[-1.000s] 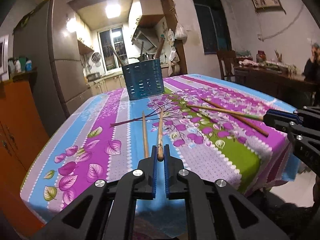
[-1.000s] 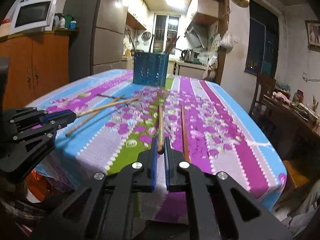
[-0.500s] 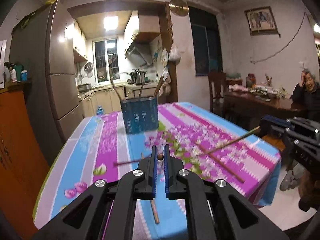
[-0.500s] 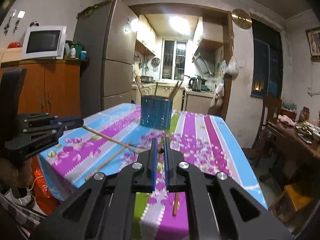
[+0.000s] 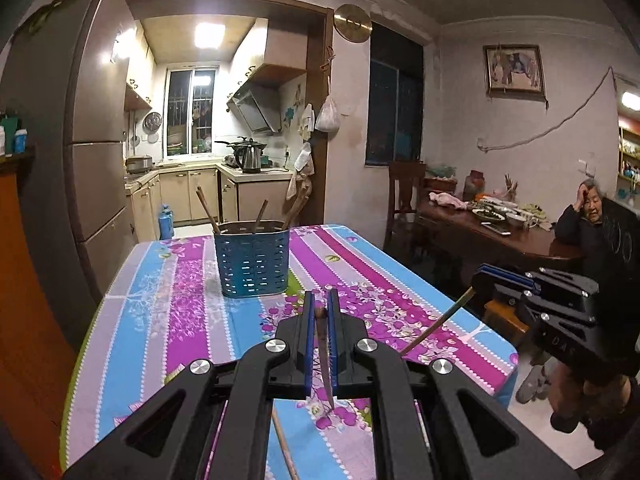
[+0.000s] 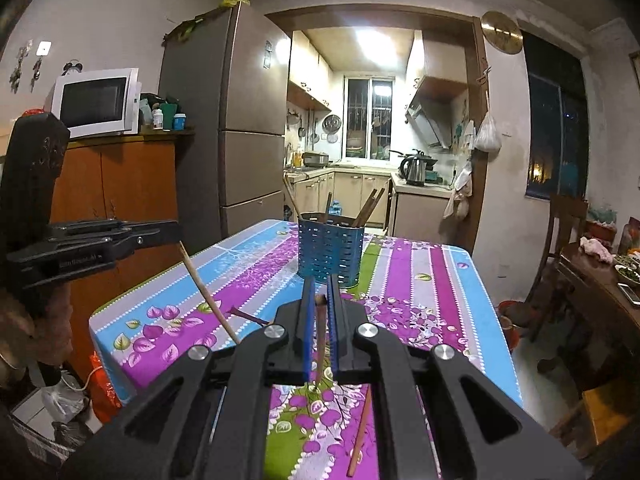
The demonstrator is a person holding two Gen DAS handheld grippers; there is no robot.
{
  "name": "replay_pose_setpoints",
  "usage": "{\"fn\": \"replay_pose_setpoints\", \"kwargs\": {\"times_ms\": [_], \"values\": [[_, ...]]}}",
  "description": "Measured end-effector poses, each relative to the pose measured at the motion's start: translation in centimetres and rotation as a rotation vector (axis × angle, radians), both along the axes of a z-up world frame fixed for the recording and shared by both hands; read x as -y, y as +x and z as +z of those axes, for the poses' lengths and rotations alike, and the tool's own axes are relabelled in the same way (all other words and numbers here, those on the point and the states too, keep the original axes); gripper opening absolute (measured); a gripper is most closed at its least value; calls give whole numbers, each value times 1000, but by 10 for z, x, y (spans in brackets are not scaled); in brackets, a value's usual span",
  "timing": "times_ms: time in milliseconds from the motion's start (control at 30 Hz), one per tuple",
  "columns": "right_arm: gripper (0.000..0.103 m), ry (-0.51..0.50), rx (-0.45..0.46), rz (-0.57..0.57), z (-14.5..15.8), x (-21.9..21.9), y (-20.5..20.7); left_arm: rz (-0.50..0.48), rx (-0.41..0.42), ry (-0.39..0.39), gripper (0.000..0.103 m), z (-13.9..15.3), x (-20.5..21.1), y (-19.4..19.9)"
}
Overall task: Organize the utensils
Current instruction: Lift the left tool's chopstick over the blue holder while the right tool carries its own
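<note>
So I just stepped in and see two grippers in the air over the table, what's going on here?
A person is tidying chopsticks. The left gripper is shut on one brown wooden chopstick, and the right gripper is shut on another wooden chopstick; both hang tip-down above the striped floral tablecloth. The blue perforated utensil holder stands further back with a few sticks in it. A loose chopstick lies on the cloth near the front edge.
</note>
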State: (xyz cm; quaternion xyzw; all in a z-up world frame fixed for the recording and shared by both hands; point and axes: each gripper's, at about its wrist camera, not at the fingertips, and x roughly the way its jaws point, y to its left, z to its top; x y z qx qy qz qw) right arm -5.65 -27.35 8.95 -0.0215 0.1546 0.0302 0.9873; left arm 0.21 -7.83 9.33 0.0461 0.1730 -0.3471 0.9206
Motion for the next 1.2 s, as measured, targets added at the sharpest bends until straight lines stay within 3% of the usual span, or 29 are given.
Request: {"fn": "replay_pose_setpoints", "kwargs": {"times_ms": [433,1200], "values": [[5,5,-73,17,22,-1,20,-35,-10,18,7,20,7,19],[5,31,-105,39,39,6,66,-49,-13,13,7,32,23,55]]}}
